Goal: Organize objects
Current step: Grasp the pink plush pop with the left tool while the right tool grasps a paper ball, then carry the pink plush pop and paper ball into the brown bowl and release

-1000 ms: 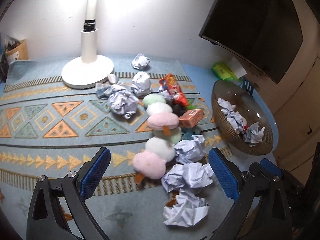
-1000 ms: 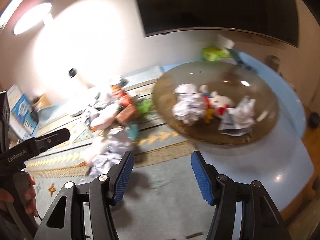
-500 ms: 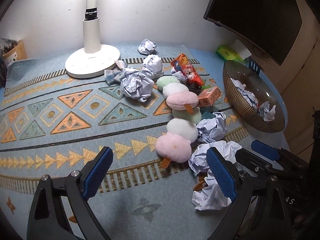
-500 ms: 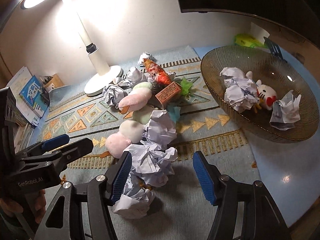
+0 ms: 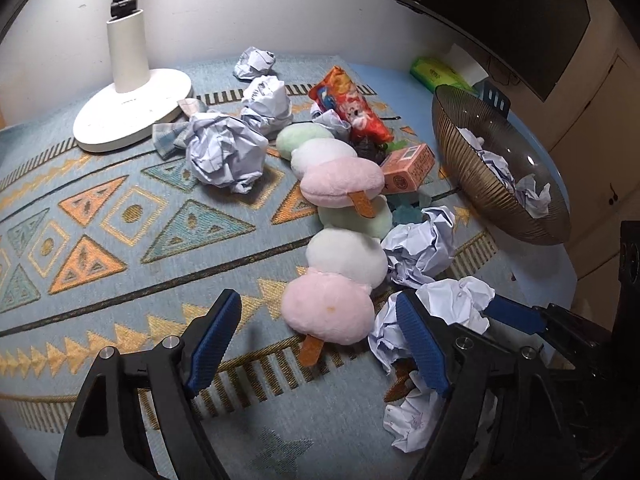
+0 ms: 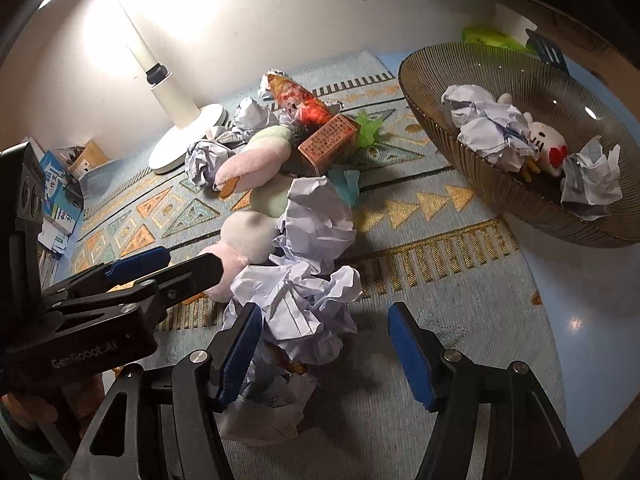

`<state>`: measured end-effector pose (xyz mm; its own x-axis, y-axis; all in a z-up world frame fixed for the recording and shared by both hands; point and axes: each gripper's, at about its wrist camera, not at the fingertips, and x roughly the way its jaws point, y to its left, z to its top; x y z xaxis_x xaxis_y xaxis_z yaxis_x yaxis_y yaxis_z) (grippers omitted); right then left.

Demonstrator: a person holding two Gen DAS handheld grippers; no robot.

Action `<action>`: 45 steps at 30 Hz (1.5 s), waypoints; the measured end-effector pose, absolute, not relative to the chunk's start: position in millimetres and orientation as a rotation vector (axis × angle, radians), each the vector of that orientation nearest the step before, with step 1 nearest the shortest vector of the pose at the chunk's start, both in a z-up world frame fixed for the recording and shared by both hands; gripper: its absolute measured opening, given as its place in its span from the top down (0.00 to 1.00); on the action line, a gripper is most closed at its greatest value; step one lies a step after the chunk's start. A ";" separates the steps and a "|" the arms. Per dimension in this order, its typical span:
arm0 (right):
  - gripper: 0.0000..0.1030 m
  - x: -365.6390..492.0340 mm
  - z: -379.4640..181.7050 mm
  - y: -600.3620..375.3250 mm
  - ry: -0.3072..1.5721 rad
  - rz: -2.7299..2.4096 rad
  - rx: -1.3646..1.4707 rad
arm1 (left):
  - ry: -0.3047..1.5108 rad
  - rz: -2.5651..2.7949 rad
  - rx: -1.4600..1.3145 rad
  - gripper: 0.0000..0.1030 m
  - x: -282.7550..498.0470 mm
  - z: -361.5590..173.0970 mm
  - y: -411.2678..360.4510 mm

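A heap lies on the patterned mat: two plush dango skewers, the near one pink, white and green, several crumpled paper balls, an orange box and a red snack bag. My left gripper is open, its jaws on either side of the near skewer's pink end, low over the mat. My right gripper is open over a paper ball, which sits by its left pad. A brown glass bowl on the right holds paper balls and a small white plush.
A white lamp base stands at the back left. A black monitor hangs above the bowl, with a green pack behind it. Books lie off the mat's left end. The blue tabletop shows past the mat.
Both grippers have moved down and in toward the heap. The right one swung from the bowl to the near paper balls; the left one closed in on the pink skewer end.
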<state>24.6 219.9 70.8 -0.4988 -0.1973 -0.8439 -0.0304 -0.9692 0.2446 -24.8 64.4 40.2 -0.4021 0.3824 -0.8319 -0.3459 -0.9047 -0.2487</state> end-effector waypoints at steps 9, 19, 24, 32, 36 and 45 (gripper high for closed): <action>0.38 31.4 70.8 213.3 -0.240 -2.643 1.470 | 0.033 2.306 -1.410 0.49 -28.2 20.8 79.6; 0.54 29.9 71.9 209.1 -0.185 -2.653 1.420 | 0.039 2.301 -1.371 0.53 -24.2 23.8 76.3; 0.63 29.7 73.7 206.9 -0.166 -2.646 1.396 | 0.014 2.309 -1.369 0.53 -22.8 26.5 69.8; 0.66 29.3 81.2 218.7 -0.227 -2.671 1.361 | -0.141 2.344 -1.336 0.54 -24.8 41.5 47.5; 0.66 28.8 87.1 226.2 -0.275 -2.679 1.343 | -0.311 2.354 -1.328 0.54 -29.9 50.0 31.3; 0.66 38.4 123.4 243.1 -0.341 -2.733 1.207 | -0.434 2.384 -1.188 0.56 -25.4 92.2 21.1</action>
